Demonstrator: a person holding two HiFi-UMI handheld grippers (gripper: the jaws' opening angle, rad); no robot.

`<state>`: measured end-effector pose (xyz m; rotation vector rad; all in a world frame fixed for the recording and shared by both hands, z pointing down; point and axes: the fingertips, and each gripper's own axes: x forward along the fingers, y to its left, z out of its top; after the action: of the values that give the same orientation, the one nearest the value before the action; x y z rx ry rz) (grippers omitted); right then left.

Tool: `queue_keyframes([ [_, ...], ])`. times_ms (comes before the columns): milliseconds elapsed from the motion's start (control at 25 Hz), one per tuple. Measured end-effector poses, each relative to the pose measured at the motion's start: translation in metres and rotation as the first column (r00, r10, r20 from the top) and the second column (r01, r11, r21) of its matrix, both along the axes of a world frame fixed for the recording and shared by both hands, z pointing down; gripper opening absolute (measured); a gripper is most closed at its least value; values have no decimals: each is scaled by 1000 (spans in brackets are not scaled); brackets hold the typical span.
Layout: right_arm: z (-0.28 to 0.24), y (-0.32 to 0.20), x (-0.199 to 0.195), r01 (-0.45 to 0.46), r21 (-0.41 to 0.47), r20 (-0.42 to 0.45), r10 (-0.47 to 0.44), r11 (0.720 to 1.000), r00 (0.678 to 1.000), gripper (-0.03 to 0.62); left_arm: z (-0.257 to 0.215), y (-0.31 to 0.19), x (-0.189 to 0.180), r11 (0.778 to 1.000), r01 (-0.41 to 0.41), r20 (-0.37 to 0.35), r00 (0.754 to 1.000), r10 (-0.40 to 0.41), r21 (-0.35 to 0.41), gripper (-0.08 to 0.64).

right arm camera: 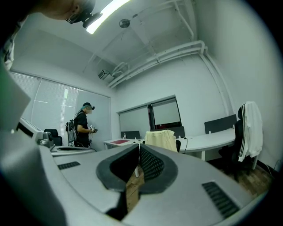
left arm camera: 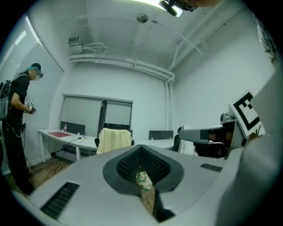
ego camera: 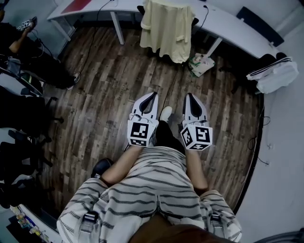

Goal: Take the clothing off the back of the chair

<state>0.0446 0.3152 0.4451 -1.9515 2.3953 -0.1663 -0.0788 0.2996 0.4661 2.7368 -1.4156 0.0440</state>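
With jaws clenched empty on the left gripper (ego camera: 153,95) and right gripper (ego camera: 189,96), well apart from the pale yellow garment (ego camera: 166,28), arriving unopened would likely just shove it.

Pale yellow clothing (ego camera: 166,28). Dark brown wood-plank floor (ego camera: 104,85). The left gripper (ego camera: 153,96) and right gripper (ego camera: 189,97) are white, with black-and-white square markers. The shirt (ego camera: 156,190) is pale with dark stripes.

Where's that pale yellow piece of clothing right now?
In the head view it is top centre: the pale yellow garment drapes over a chair at the white desk.
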Motion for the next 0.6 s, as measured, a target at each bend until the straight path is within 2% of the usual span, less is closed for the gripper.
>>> queue_keyframes([
  [400, 13, -54, 6, -3, -23, 22, 3, 1000, 1000, 20, 10, -48, 4, 1000, -2, 23, 1000, 3, -12, 23],
  [600, 15, -91, 4, 13, -27, 23, -12, 1000, 1000, 20, 11, -86, 4, 1000, 11, 9, 1000, -11, -19, 23],
])
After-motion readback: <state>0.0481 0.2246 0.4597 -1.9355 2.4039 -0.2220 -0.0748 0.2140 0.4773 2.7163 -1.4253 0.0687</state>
